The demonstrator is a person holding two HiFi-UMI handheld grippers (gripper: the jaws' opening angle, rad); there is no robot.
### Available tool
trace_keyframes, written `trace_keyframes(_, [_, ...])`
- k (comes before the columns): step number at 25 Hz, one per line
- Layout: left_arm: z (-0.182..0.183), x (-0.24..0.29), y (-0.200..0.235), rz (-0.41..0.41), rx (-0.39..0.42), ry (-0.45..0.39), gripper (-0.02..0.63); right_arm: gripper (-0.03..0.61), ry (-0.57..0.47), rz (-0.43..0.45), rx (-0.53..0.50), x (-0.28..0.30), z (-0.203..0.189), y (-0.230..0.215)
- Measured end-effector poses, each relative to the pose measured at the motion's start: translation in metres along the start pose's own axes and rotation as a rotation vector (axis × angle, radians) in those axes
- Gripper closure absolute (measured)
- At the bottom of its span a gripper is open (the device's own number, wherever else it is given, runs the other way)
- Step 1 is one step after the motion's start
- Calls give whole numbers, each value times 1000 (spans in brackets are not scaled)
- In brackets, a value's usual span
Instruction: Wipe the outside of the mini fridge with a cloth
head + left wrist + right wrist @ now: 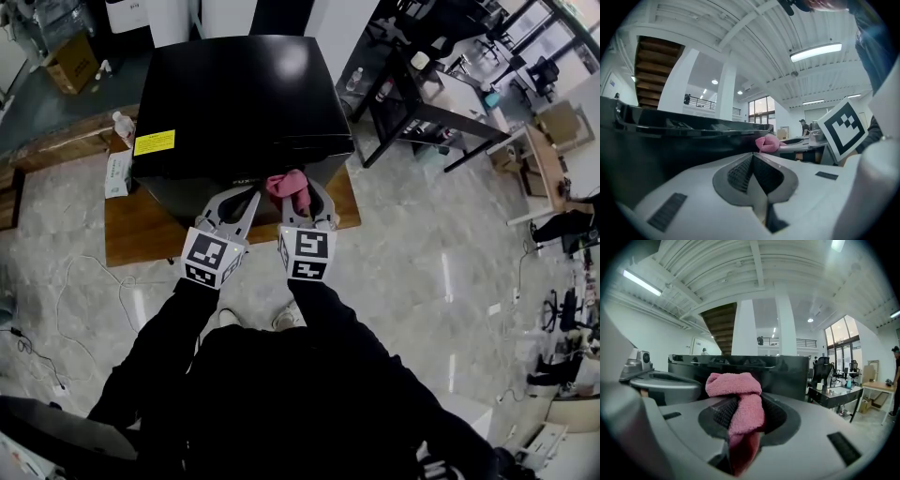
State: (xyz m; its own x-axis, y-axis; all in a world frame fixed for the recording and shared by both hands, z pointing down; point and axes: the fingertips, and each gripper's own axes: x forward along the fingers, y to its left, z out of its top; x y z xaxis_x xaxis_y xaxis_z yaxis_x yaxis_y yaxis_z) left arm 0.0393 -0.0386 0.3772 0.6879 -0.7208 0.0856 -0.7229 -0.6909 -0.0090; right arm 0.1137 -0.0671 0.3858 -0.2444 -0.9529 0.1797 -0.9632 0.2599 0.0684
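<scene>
A black mini fridge [234,103] stands on a low wooden table [141,230], seen from above in the head view. My right gripper [307,200] is shut on a pink cloth [289,187], held close to the fridge's front face below its top edge. The cloth [739,401] bunches out between the right jaws, with the fridge [754,366] just behind it. My left gripper [234,202] sits beside it on the left, shut with nothing in it, its jaws [752,176] pressed together near the fridge [656,140]. The pink cloth [767,143] shows to its right.
A yellow label [155,142] is on the fridge's left top edge. A white box [118,173] and a bottle [123,127] lie on the table's left end. A black desk [422,103] and a cardboard box [73,62] stand further off. White cables [84,291] trail on the floor.
</scene>
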Motion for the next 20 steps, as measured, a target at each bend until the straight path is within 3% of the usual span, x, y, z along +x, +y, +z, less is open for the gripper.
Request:
trace_keyframes(11, [6, 82, -61, -28, 14, -15, 607, 453, 8, -41, -2, -4, -13, -110])
trace_keyframes(17, [7, 83, -79, -29, 25, -16, 607, 453, 2, -23, 27, -17, -21, -129])
trace_keyframes(20, [-9, 62, -77, -51, 32, -19, 607, 451, 32, 24, -7, -24, -45, -101])
